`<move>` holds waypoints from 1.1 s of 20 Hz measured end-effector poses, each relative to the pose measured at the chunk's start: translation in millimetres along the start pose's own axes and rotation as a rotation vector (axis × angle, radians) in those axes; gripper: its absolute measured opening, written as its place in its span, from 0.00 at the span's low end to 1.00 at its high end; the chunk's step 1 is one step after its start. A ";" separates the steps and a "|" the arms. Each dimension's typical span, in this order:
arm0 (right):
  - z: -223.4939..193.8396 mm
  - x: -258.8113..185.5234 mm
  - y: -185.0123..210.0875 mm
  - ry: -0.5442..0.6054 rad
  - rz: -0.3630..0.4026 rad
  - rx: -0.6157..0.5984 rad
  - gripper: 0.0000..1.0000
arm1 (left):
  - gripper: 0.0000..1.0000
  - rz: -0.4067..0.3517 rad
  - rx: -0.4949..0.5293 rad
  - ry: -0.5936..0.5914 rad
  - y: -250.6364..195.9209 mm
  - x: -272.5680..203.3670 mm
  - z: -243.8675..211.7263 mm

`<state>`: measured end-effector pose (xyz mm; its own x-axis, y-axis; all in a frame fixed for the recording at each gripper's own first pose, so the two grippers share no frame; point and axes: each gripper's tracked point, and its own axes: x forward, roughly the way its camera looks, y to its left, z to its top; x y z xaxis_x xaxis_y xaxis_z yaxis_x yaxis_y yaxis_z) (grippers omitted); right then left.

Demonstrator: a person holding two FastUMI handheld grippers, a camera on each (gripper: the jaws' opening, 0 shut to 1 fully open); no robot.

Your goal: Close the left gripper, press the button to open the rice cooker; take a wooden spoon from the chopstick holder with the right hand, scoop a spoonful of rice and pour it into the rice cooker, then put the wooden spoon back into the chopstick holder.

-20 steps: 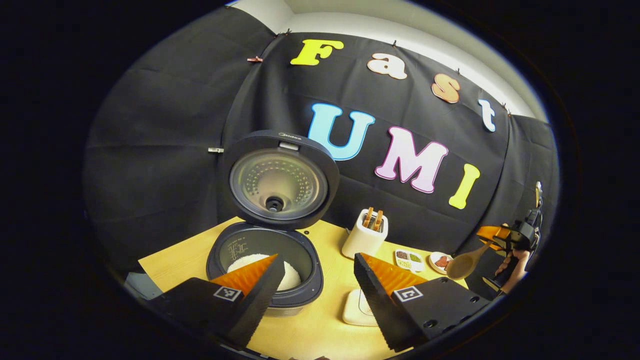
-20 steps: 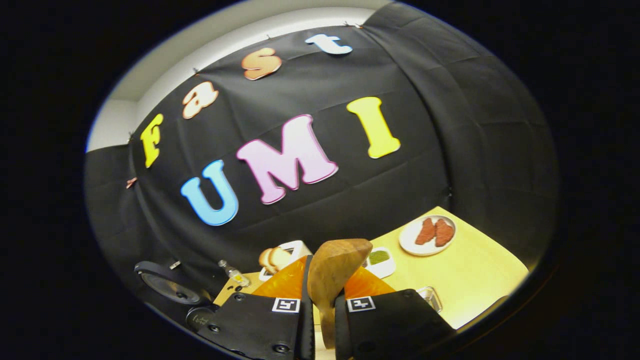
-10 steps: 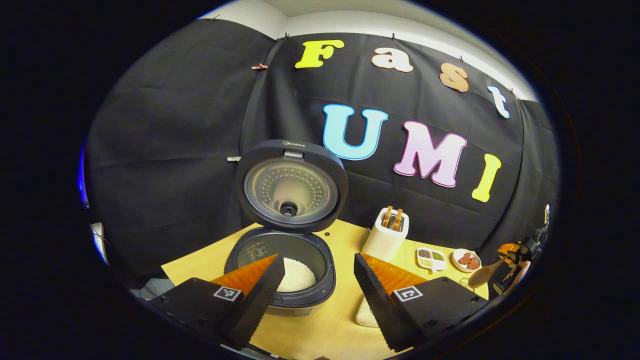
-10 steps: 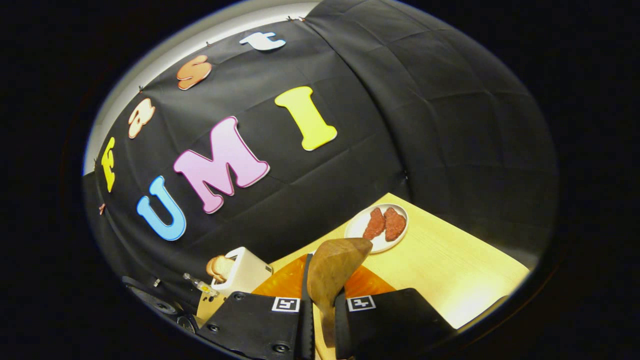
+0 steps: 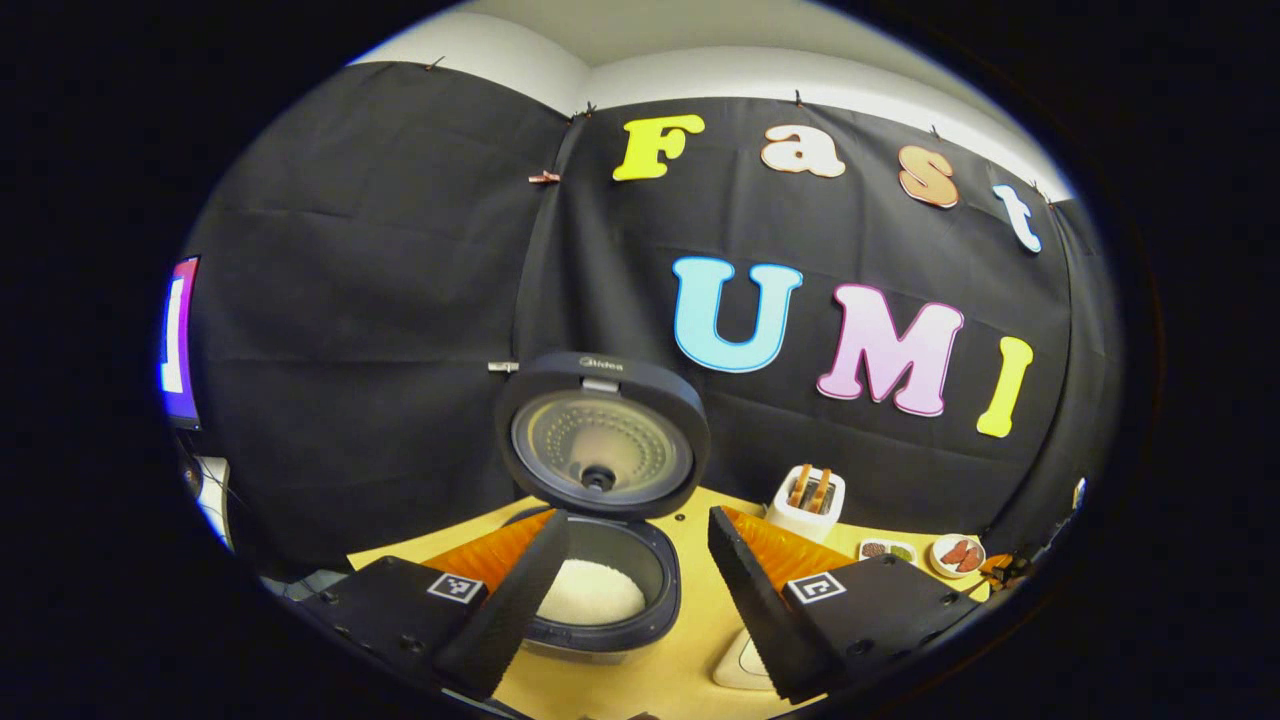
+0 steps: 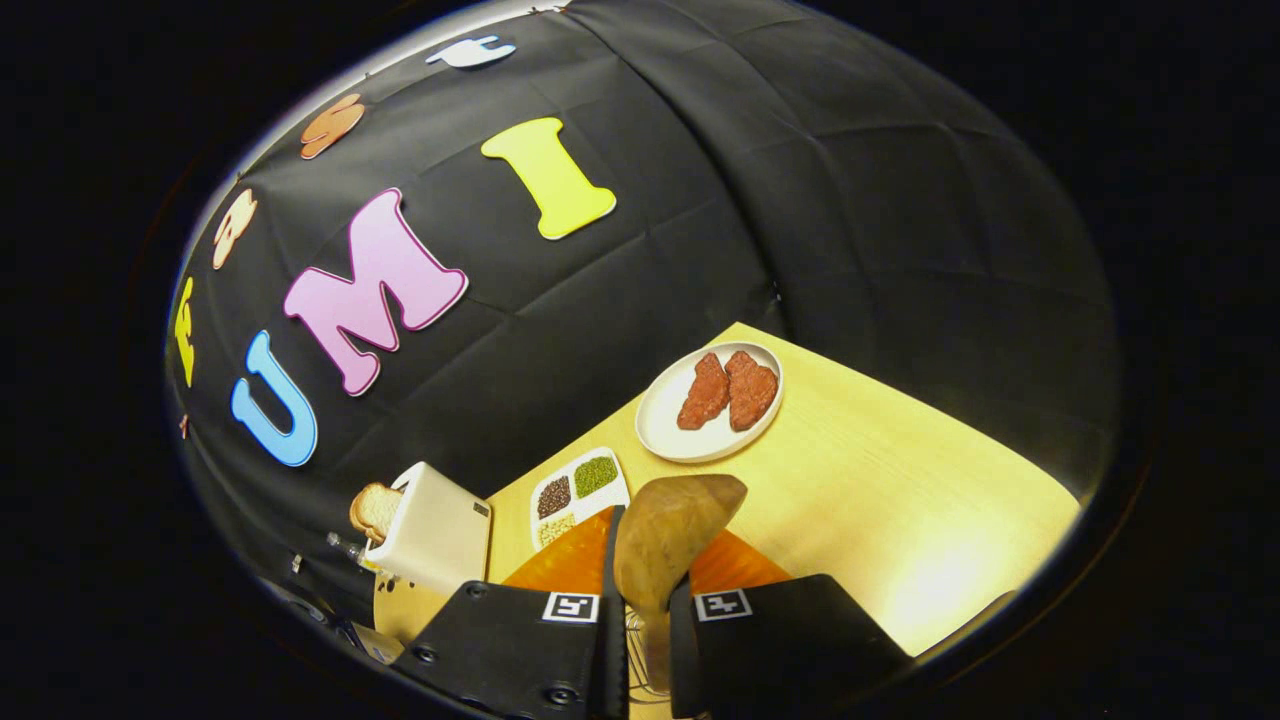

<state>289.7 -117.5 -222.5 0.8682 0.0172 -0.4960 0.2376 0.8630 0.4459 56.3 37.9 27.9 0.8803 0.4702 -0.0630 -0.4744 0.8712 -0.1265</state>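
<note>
The rice cooker (image 5: pixel 600 610) stands open on the table, its lid (image 5: pixel 600 440) raised upright and white rice (image 5: pixel 592 592) in the pot. My left gripper (image 5: pixel 635 528) is open, hovering in front of the cooker and holding nothing. In the right gripper view, my right gripper (image 6: pixel 645 590) is shut on the handle of the wooden spoon (image 6: pixel 672 535). The spoon's bowl sticks up past the fingertips and looks empty. A bit of wire mesh (image 6: pixel 634 640) shows low between the fingers. The right gripper (image 5: pixel 1005 570) also appears small at the far right of the left gripper view.
A white toaster (image 6: pixel 432 538) with bread stands by the back wall, also seen as the toaster (image 5: pixel 808 502). Beside it lie a three-part dish (image 6: pixel 578 488) of grains and a white plate (image 6: pixel 662 440) with two meat pieces. Bare wooden table (image 6: pixel 880 500) stretches right.
My left gripper has drawn back from the cooker, which looks smaller and lower now. My right gripper has swung right and tipped down with the spoon; the plate and dish have come nearer.
</note>
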 end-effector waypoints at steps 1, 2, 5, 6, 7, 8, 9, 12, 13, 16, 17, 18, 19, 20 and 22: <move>-3.7 3.1 -1.0 0.006 -0.005 0.010 0.20 | 0.94 0.015 0.009 -0.022 5.2 3.7 8.2; -7.9 4.7 -5.6 0.015 -0.026 0.007 0.20 | 0.95 0.025 0.015 -0.039 8.9 8.7 16.3; -9.3 -0.2 -10.1 0.011 -0.050 0.020 0.22 | 0.94 0.030 0.021 -0.147 11.5 18.6 57.3; -7.7 -4.0 -8.6 0.004 -0.049 0.021 0.23 | 0.94 0.028 0.042 -0.194 12.0 21.6 71.4; -6.6 -3.6 -8.5 -0.009 -0.051 0.013 0.24 | 0.94 0.022 0.068 -0.232 11.7 25.9 83.8; -3.0 -10.4 -8.2 -0.021 -0.056 -0.005 0.16 | 0.94 0.014 0.085 -0.255 10.8 29.8 90.6; -2.0 -13.5 -9.8 -0.025 -0.063 -0.022 0.39 | 0.94 0.000 0.092 -0.267 9.0 34.2 95.6; -1.1 -35.9 -8.5 -0.030 -0.075 -0.056 0.64 | 0.91 -0.040 0.137 -0.292 3.7 45.7 105.6; -4.5 -38.5 -11.3 -0.035 -0.074 -0.072 0.82 | 0.91 -0.056 0.152 -0.308 3.1 50.5 112.4; 6.3 -80.3 -9.6 -0.091 -0.095 -0.123 0.99 | 0.94 -0.113 0.190 -0.336 0.4 70.7 122.6; 6.1 -94.8 -8.1 -0.103 -0.096 -0.139 0.98 | 0.91 -0.126 0.199 -0.343 2.4 79.2 125.2; 4.4 -108.5 -6.7 -0.114 -0.095 -0.158 0.98 | 0.93 -0.139 0.206 -0.346 4.8 88.6 127.0; 3.1 -122.5 -4.5 -0.127 -0.094 -0.181 0.98 | 0.90 -0.145 0.211 -0.346 8.0 98.5 128.3; 3.7 -136.5 -2.9 -0.147 -0.099 -0.202 0.98 | 0.90 -0.146 0.214 -0.344 13.4 110.6 128.1; 1.9 -158.8 11.0 -0.162 -0.081 -0.196 0.98 | 0.93 -0.149 0.209 -0.324 20.8 133.5 123.0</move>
<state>155.3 -111.7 -137.4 0.9118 -0.1236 -0.3916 0.2343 0.9397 0.2490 163.3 136.2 138.6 0.9081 0.3279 0.2603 -0.3620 0.9273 0.0949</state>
